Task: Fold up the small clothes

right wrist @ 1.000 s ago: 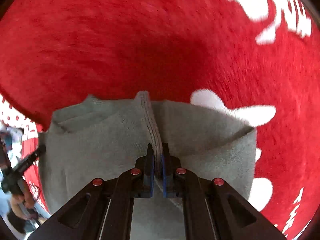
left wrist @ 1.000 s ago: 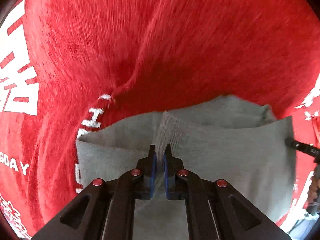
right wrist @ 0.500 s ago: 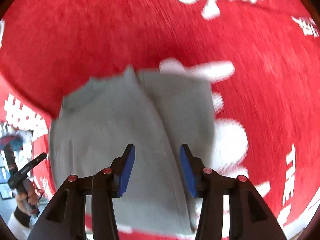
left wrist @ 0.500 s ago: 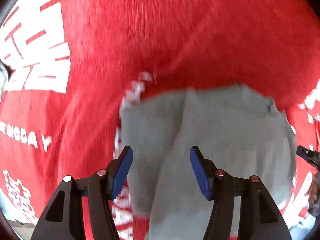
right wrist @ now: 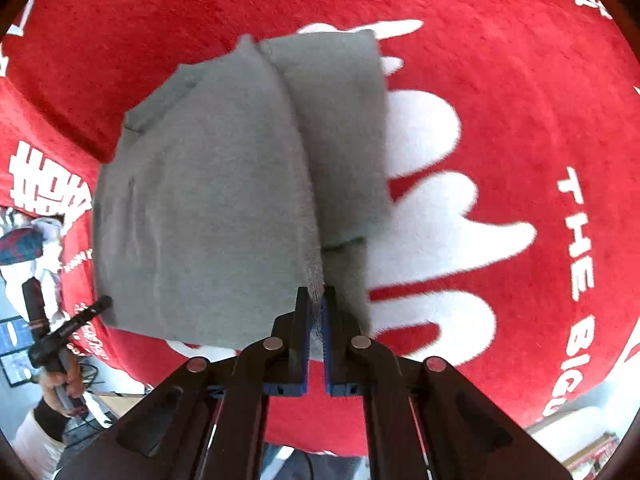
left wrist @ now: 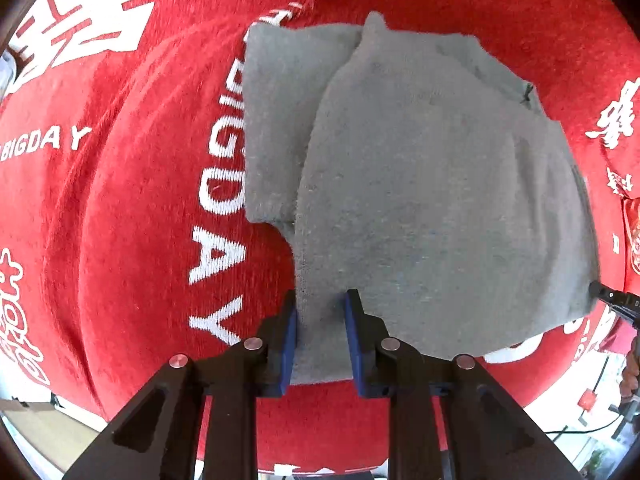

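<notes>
A small grey garment (left wrist: 420, 184) lies folded on the red cloth, with a narrower flap showing at its outer side. My left gripper (left wrist: 320, 312) is partly open, its blue pads on either side of the garment's near left edge. In the right wrist view the same garment (right wrist: 208, 200) fills the middle. My right gripper (right wrist: 316, 304) is nearly shut, pinching the garment's near edge fold between its pads.
A red plush cloth (left wrist: 132, 208) with white lettering covers the table. The other gripper's tip (left wrist: 612, 300) pokes in at the right of the left view. A hand holding the left gripper (right wrist: 60, 344) shows at the lower left of the right view.
Both grippers let go of the garment, drew back toward its near edge, then narrowed again. The right one has closed onto the near edge fold; the left has narrowed around the left edge.
</notes>
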Demonstrator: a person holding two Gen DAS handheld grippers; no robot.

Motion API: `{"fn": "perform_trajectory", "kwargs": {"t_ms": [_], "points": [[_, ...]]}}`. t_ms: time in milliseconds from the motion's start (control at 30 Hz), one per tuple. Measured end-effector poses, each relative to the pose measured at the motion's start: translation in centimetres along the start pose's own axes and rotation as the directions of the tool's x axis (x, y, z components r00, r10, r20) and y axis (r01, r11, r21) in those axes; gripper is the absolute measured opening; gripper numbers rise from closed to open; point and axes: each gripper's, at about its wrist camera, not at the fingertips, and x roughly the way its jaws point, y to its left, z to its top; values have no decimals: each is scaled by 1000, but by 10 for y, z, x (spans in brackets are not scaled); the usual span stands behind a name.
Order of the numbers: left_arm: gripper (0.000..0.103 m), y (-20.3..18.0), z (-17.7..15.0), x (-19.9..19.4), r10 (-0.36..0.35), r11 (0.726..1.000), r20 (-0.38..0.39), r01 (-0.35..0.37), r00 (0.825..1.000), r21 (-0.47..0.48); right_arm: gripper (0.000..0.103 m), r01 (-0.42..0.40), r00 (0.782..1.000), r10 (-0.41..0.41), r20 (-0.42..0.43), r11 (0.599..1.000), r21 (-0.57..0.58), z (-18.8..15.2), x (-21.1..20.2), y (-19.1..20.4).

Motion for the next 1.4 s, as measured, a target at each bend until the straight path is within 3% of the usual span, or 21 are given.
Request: {"fn": "perform_trajectory", "kwargs": {"t_ms": [100,233,333,400,500,600,733,867,1000,1167,1400], "points": [[24,4,-6,6,24,1000,-5,-24,1000,6,5,45,997,-43,-57,998,44,-6,19,-18],[25,12,-25,1,21,1000,9,-21,1000,-10,6,68,997,-66,-40,997,40,-13,16,-18],[25,17,-33,-8,40,999,9,-40,999,-14,24,112,993,-110,-28,992,65,-18,3,-24],[25,17,-36,-21,48,999,22,-48,999,-16,26,158,987,-161,29,984,85,-17,-12,-20],[25,10,-31,-45,56,998,83,-55,995,-8,26,144,979,-153,132,987,72,-11,-35,-7],[25,0,-12,-58,38,999,151,-39,988,7,26,125,976,-123,182,992,1,3,-39,17],[25,-20,27,-49,25,999,190,-29,981,18,26,97,984,-84,160,992,-75,21,-14,50],[25,-29,55,-18,42,999,156,-44,987,5,25,93,994,-89,65,993,-69,29,22,54],[25,-28,57,-11,45,999,145,-46,988,3,26,60,996,-59,60,998,-9,26,14,47],[25,-25,38,-28,56,998,132,-57,990,5,54,76,994,-76,79,997,6,19,-5,46],[28,-17,8,-55,40,999,126,-37,991,-28,66,16,996,-13,91,999,-32,5,-6,91]]}}
